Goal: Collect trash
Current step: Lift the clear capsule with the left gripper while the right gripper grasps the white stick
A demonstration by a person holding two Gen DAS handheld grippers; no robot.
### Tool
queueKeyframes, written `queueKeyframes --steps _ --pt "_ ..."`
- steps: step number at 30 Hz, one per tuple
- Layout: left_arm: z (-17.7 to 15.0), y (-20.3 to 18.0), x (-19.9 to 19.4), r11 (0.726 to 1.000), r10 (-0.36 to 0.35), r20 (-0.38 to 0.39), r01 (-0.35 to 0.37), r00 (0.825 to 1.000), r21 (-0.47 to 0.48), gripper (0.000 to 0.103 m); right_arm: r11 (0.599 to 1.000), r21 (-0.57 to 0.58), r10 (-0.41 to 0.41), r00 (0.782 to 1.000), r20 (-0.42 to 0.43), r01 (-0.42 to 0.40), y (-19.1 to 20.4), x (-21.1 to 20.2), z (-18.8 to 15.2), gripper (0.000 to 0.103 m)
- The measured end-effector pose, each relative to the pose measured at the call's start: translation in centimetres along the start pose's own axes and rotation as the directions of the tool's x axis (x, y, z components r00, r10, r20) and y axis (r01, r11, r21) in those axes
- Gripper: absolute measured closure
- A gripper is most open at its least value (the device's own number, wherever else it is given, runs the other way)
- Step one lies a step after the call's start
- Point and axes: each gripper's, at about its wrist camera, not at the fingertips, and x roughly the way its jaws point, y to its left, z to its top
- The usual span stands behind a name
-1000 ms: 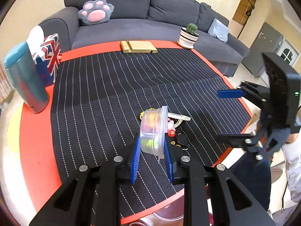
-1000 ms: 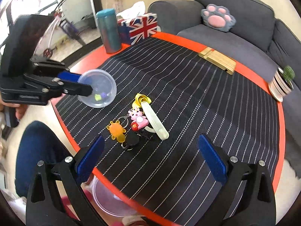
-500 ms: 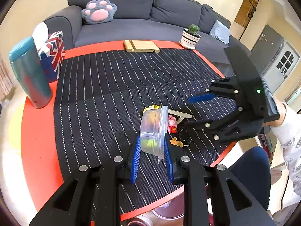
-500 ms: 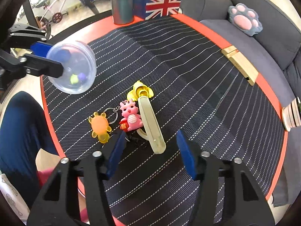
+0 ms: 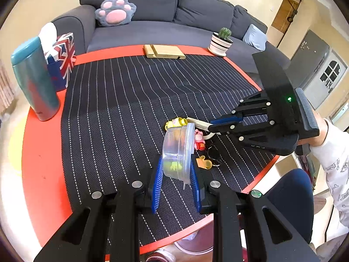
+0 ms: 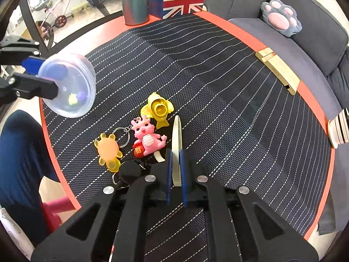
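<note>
- I am working in a living room, with a dark grey sofa (image 5: 139, 6) curving round the far side of the table and a paw-shaped cushion (image 5: 115, 12) lying on its seat.
- The round red table (image 5: 39, 152) is carrying a black mat with white dotted stripes (image 5: 122, 100) over most of its top.
- Along the table's far edge are standing a teal tumbler (image 5: 32, 80), a Union Jack tissue box (image 5: 62, 59) just beside it, a wooden stand (image 5: 163, 52) and a small potted cactus (image 5: 220, 42).
- My left gripper (image 5: 176, 183) is pinching a clear lidded plastic container (image 5: 177, 152) on its side, above the mat's near edge.
- My right gripper (image 6: 175, 170) is pressing its pads onto a pale flat strip (image 6: 177, 144) that is lying on the mat.
- Touching or just beside that strip are lying a pink dragon keychain (image 6: 146, 137), a yellow toy (image 6: 158, 109) and an orange bear charm (image 6: 108, 150).
</note>
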Motion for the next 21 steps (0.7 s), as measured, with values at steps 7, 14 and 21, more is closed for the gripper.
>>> queueKeyframes --steps 7,14,21 --pt "-0.3 -0.7 -0.3 1.0 0.014 0.013 -0.014 1.0 0.016 0.08 0.997 0.079 -0.009 0.998 0.059 0.005 -0.3 -2.8 -0.8 0.096" --pt "-1.0 -2.1 -1.1 0.998 0.036 0.027 -0.037 0.999 0.048 0.08 0.992 0.124 -0.002 0.993 0.121 -0.014 0.7 -6.1 -2.5 0.096" --pt "-2.0 -4.1 -2.5 0.996 0.038 0.048 -0.042 0.998 0.079 0.08 0.987 0.151 0.022 0.981 0.193 -0.052 3.1 -10.1 -4.9 0.096"
